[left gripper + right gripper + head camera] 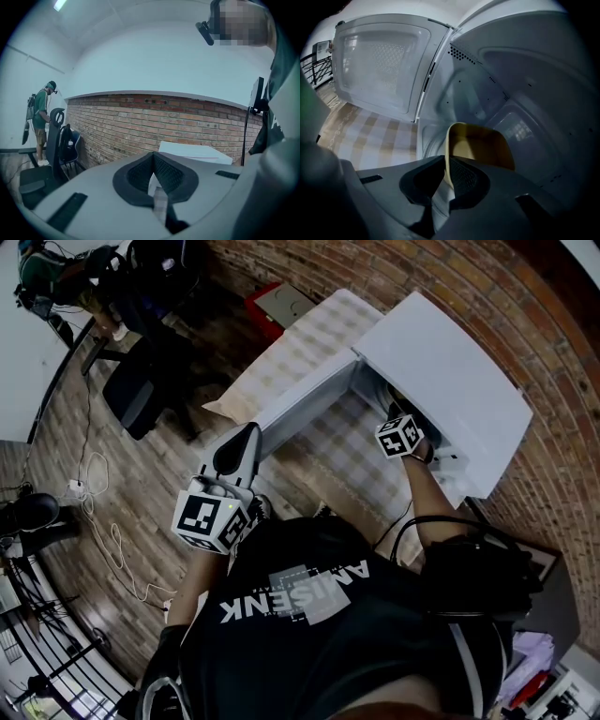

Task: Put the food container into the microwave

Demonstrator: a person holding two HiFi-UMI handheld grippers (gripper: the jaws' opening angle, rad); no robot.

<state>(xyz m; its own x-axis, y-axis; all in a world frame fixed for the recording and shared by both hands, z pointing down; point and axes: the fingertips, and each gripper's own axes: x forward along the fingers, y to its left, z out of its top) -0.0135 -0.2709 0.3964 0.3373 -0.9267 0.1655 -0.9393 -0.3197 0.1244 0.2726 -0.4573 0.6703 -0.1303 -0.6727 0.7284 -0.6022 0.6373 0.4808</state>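
The left tongs (152, 161) are pressed together on nothing, their tips aimed toward the microwave (194, 152) and well apart from it. Left of the right tongs (445, 176), the door (382, 65) stands swung wide over the checked tabletop (370, 136). These tongs clamp the near rim of the yellow food container (480, 145), which is inside the cavity. There is open room beyond its far edge and to its right.

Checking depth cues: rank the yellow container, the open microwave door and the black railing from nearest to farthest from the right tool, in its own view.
1. Yellow container: clamped in the right tool, straight ahead.
2. Microwave door: open, upper left.
3. Black railing: far left edge, beyond the door.
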